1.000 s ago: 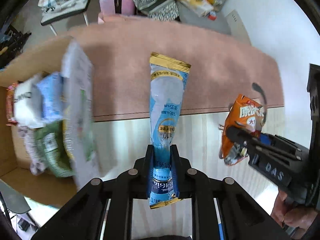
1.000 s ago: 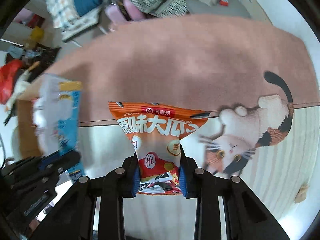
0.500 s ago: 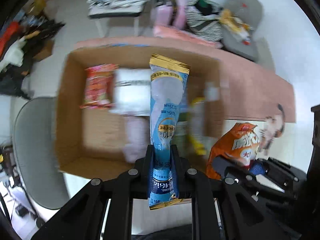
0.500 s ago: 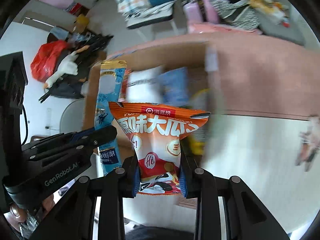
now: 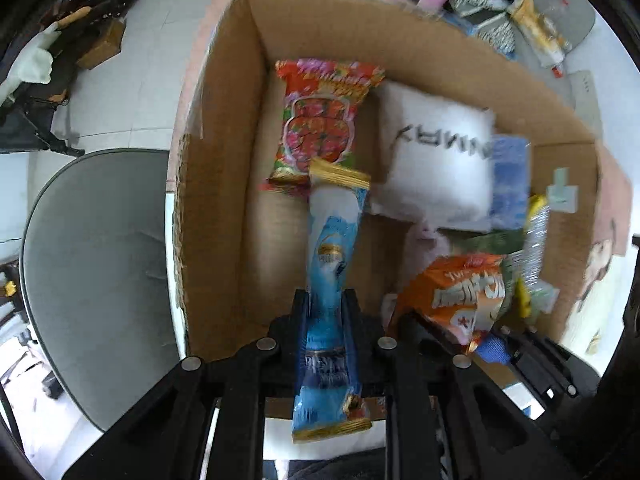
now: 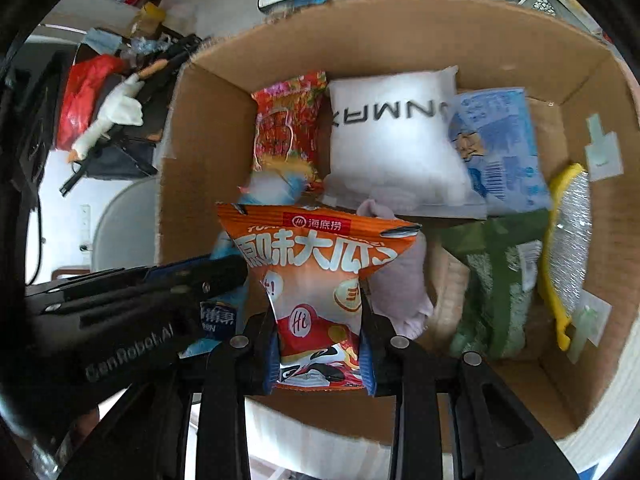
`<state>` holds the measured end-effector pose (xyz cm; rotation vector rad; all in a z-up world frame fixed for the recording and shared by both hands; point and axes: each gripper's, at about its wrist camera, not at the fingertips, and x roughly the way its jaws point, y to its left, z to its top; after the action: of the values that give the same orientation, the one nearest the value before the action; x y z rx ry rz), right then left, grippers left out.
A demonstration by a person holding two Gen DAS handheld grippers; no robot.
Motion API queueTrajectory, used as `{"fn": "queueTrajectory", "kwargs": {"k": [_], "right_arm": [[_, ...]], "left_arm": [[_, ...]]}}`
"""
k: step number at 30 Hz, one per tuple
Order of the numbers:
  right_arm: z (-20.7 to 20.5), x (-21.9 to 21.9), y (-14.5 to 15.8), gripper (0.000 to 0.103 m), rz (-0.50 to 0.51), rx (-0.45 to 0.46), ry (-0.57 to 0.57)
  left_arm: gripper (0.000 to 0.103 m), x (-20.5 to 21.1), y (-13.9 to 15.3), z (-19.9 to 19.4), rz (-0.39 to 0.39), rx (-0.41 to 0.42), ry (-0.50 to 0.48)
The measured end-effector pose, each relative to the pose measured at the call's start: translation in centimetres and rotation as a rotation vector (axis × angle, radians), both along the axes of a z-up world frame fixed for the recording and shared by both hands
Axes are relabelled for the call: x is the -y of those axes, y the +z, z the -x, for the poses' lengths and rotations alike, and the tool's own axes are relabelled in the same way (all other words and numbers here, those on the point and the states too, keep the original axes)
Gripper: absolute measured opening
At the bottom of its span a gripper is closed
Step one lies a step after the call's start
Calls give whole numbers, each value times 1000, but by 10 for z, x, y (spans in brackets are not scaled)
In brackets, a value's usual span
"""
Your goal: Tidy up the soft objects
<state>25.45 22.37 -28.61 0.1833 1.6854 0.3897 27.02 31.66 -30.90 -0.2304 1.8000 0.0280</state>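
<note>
Left wrist view: the left tongs [image 5: 326,312] are clamped low on a long blue packet [image 5: 334,264], light and limp, hanging over the cardboard box [image 5: 224,168], whose near-left floor looks free beside the red snack bag [image 5: 320,120]. Right wrist view: the right tongs [image 6: 320,344] pinch an orange snack bag [image 6: 316,280] by its lower end, puffy and probably crushable; below it the white pillow [image 6: 394,136], a pink cloth [image 6: 400,280] and a green towel [image 6: 496,280] crowd the box.

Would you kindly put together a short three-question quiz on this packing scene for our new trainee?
1. True or false: the left gripper holds a blue packet.
2. The right gripper is shut on: A) white pillow B) orange snack bag C) green towel
3. Fill in: both grippers hover over a cardboard ____.

Key: 1 true. 2 B, the orange snack bag. 3 box, the cardboard box.
</note>
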Motion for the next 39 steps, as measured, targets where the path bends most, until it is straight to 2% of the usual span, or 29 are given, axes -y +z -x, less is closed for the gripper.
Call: {"fn": "queueTrajectory", "kwargs": {"k": [1,2,4,9,14,21,23,24,25,26,27,30,31,34,39], "right_arm": [[0,-2,-7,38,-4,-19,-5],[0,-4,-13,49,-3,-37,-6],[3,-5,-18,67,26,-31,-5],[8,1,-18,67,69,-27,-15],[18,15,-3,67,114,6,-21],[30,53,37,67,181,103,-35],[31,60,48,67,203,141,-38],[32,66,54,68,215,162,-41],[34,70,61,75,225,179,-44],[35,76,68,82,235,194,-41],[37,84,77,84,241,204,-38],[44,95,93,85,277,247,-33],[45,98,97,89,282,254,-36],[47,107,106,102,299,276,-52],[48,115,110,103,323,291,-61]], "left_arm": [[20,-2,-3,0,-3,-9,7],[22,-3,-6,1,-5,-15,10],[26,-4,-7,3,-28,-4,-4],[32,-5,0,12,-58,31,-15],[33,-3,12,30,-63,69,-9],[33,14,64,61,-96,219,1],[36,18,78,65,-111,260,2],[42,19,87,69,-113,290,5],[53,21,94,72,-121,314,3],[58,21,100,73,-127,332,4],[72,23,108,76,-132,361,5],[88,28,122,78,-155,418,4],[96,29,126,79,-158,430,4],[100,33,132,80,-166,450,-3],[101,36,133,81,-170,461,-3]]}}
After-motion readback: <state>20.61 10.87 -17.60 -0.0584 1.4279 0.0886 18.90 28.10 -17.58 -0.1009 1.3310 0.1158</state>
